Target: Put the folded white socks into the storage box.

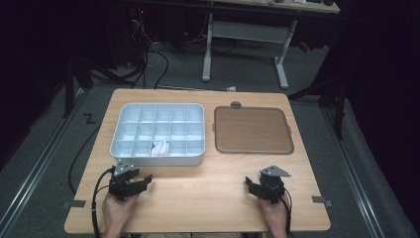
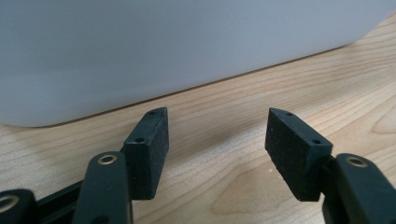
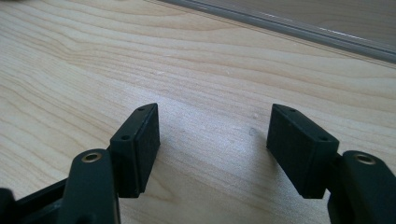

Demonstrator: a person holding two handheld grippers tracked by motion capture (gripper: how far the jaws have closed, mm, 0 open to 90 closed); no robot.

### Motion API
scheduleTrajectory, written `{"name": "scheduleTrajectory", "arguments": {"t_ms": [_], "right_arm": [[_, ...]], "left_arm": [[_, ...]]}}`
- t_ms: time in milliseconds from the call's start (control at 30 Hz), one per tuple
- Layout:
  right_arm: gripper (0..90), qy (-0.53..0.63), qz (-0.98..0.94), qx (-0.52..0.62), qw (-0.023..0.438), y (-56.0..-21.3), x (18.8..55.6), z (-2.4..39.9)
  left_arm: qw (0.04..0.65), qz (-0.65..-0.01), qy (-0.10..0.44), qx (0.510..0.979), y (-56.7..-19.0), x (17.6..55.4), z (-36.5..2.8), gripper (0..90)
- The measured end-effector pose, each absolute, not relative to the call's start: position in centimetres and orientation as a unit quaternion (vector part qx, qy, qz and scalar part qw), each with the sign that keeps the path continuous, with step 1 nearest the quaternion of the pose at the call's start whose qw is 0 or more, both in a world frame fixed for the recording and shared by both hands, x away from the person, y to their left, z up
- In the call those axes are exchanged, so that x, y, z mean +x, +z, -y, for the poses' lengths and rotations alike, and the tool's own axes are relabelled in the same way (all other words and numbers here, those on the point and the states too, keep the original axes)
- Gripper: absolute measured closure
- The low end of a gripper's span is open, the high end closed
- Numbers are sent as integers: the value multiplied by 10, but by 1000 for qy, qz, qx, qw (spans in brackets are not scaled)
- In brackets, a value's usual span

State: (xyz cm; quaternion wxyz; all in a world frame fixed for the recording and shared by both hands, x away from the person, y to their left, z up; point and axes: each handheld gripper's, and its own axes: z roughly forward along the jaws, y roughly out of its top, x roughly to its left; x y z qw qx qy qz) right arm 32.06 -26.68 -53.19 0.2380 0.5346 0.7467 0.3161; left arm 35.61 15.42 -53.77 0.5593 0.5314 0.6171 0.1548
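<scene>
Compartment tray [image 1: 158,131], pale grey with a grid of cells, sits on the wooden table [image 1: 208,196] toward the far-left part, long side parallel to the near edge. One cell in its near row holds a crumpled white piece [image 1: 160,147]; cannot tell what it is. Right of the tray, just beside but apart, lies a brown lid-like flat tray [image 1: 252,130] with a grey rim, near the far-right corner. Small grey round thing [image 1: 236,104] at its far edge.

Left gripper [image 1: 144,182] rests near the near-left corner, just short of the compartment tray's near wall [image 2: 163,46]; jaws spread wide, nothing between them, bare wood under them. Right gripper [image 1: 251,184] near the near-right corner, jaws also wide apart and empty, bare wood between them; the brown tray's rim [image 3: 299,29] shows ahead of it.
</scene>
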Motion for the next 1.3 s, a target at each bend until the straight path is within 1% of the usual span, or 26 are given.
{"name": "scheduleTrajectory", "arguments": {"t_ms": [300,500,767,1300], "right_arm": [[350,316,-747,535,238,-532,321,267],[350,316,-747,535,239,-532,321,267],[350,316,-747,535,239,-532,321,267],[350,316,-746,535,239,-532,321,266]], "left_arm": [[558,-608,169,539,-543,355,-151,390],[561,-605,168,539,-544,356,-148,354],[546,-589,194,563,-547,354,-140,320],[542,-583,201,571,-548,353,-137,304]]}}
